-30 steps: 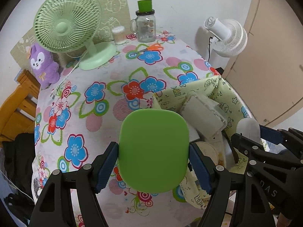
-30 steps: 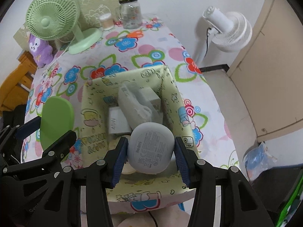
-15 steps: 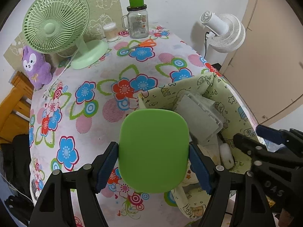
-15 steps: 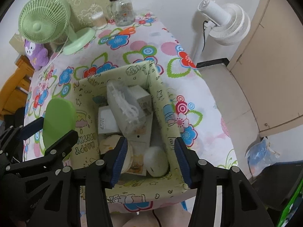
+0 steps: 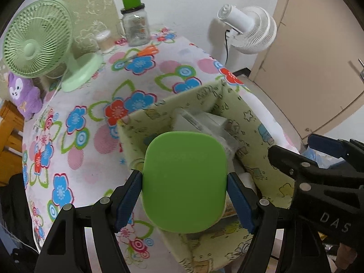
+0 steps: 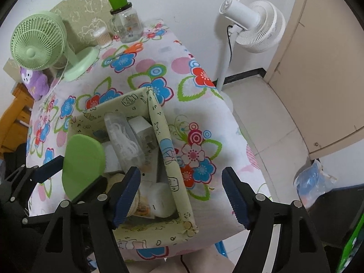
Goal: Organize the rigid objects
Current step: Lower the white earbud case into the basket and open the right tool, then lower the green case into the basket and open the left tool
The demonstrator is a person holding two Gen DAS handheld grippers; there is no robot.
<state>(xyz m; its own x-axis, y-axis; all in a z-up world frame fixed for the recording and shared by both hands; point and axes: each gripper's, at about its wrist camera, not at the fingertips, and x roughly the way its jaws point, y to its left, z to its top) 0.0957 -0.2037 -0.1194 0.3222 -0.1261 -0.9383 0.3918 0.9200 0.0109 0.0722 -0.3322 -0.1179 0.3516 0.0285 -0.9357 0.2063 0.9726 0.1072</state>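
Observation:
My left gripper (image 5: 184, 186) is shut on a flat green rounded-square object (image 5: 184, 182), held over the near part of a pale green printed storage box (image 5: 252, 136). That green object (image 6: 83, 163) and the left gripper (image 6: 50, 170) also show at the left of the right wrist view. My right gripper (image 6: 180, 195) hangs over the box's right wall (image 6: 173, 170); its jaws are opening and hold nothing. A white rounded case (image 6: 160, 199) lies in the box's near corner, beside a clear bag of white cable (image 6: 124, 138) and a white charger (image 6: 143, 129). The right gripper (image 5: 318, 159) shows at the right of the left wrist view.
On the flowered tablecloth (image 5: 91, 136) stand a green desk fan (image 5: 38, 50), a glass jar with a green lid (image 5: 135, 25), orange-handled scissors (image 5: 145, 52) and a purple plush toy (image 5: 21, 95). A white pedestal fan (image 6: 252, 22) stands on the floor by a beige door (image 6: 329, 68).
The right gripper let go of the white rounded case, which now lies in the box, and its jaws spread wider. The left gripper carried the green object rightward until it hangs over the box.

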